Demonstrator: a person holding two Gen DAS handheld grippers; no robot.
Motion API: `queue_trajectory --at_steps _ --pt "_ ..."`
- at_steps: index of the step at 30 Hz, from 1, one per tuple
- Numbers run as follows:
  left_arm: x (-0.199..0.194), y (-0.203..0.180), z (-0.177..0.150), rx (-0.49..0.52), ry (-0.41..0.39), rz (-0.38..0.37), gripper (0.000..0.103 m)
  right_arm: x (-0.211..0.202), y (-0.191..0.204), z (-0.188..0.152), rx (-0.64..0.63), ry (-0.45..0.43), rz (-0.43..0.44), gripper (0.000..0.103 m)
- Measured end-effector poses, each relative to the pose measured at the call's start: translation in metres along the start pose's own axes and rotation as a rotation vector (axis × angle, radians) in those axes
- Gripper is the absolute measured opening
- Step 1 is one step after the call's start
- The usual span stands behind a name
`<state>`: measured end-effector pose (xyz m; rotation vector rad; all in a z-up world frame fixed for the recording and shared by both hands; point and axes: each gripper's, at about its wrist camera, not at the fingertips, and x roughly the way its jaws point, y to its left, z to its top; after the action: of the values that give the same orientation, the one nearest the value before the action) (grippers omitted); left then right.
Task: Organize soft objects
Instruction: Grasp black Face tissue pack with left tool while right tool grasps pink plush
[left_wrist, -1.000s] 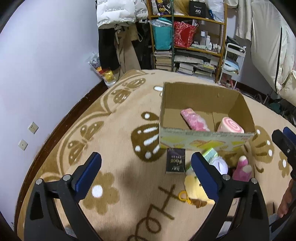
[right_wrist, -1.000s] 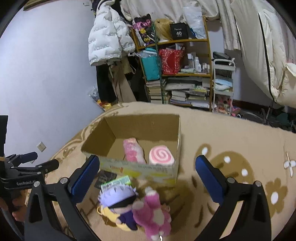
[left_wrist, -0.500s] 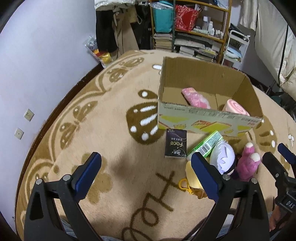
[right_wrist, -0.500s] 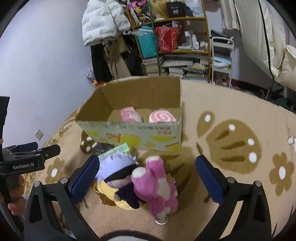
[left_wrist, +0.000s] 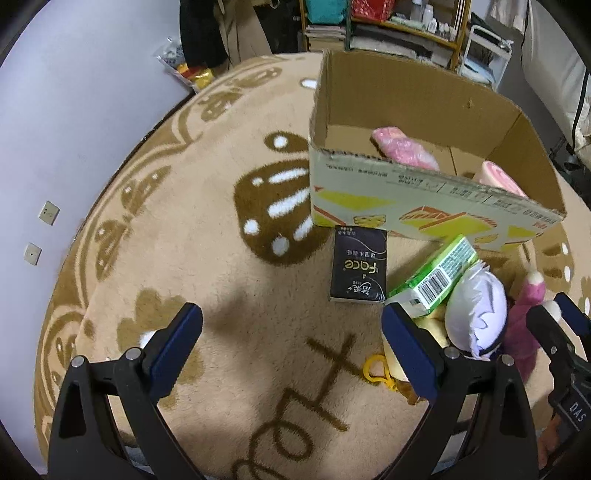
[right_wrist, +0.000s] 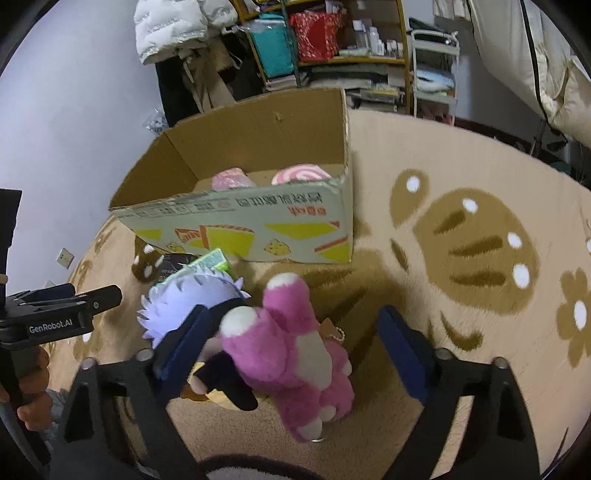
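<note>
The pink plush (right_wrist: 291, 350) lies on the rug in front of the box (right_wrist: 258, 225), directly between the right gripper (right_wrist: 291, 339) fingers, which are spread wide and hold nothing. Its long axis runs along the fingers. The left gripper (left_wrist: 291, 339), also wide open and empty, hovers farther left of the plush.

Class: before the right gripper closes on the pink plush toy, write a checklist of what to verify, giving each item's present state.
1. Right gripper open: ok.
2. Pink plush toy between its fingers: ok.
3. White-haired doll clear of the grasp: not ok, it touches the left finger.
4. Open cardboard box has room beside the pink swirl cushion: ok.
5. Left gripper open, holding nothing: ok.
6. Plush's keychain free: cannot tell.
</note>
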<state>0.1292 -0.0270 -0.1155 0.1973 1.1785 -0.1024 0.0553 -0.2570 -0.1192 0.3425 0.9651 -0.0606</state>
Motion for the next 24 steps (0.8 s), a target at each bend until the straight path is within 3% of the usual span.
queue_trajectory --at_steps 3,5,8,12,24 --pt "0.012 -0.006 0.003 0.01 0.021 -0.005 0.097 0.008 -0.003 0.0 0.01 0.02 0.014 0.073" --pt "0.017 -0.009 0.005 0.017 0.032 -0.006 0.097 0.013 -0.004 0.0 0.01 0.036 0.019 0.057" --pt "0.027 -0.012 0.008 0.025 0.047 -0.003 0.097 0.021 -0.005 0.001 0.016 0.052 0.034 0.045" --pt "0.04 -0.014 0.01 0.037 0.085 0.018 0.097 0.024 -0.004 0.004 -0.001 0.042 0.032 0.043" --pt "0.057 -0.024 0.013 0.058 0.105 -0.054 0.097 0.027 -0.008 0.012 0.008 0.022 0.021 0.041"
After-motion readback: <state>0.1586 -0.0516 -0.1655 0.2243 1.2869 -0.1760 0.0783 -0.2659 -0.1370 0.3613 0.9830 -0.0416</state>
